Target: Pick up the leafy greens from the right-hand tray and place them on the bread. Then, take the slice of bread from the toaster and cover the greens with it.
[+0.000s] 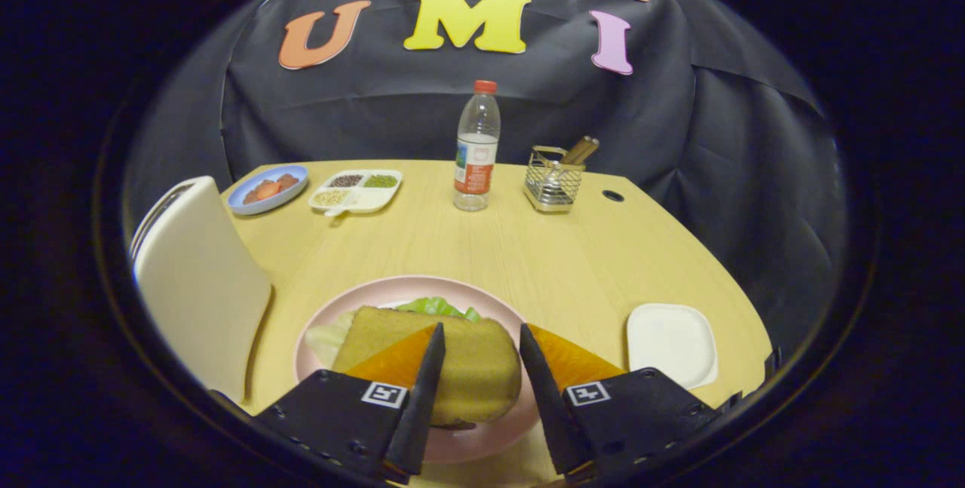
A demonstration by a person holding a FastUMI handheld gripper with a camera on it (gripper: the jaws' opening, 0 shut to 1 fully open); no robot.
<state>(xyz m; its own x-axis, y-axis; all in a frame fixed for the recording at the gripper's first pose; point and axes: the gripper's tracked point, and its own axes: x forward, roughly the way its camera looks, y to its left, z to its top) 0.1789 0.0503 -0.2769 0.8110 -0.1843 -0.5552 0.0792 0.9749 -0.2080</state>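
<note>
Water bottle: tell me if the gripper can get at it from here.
Probably yes. The open gripper hangs over the bread on the pink plate, fingers apart; bare table lies between it and the water bottle.

Tool [481, 337] level and forward-pointing, both fingers [422, 390] spread apart, gripping nothing.

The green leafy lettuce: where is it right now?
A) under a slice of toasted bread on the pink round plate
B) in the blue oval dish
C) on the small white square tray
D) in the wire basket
A: the green leafy lettuce peeks out from under the slice of toasted bread on the pink round plate, between the open gripper fingers.
</note>
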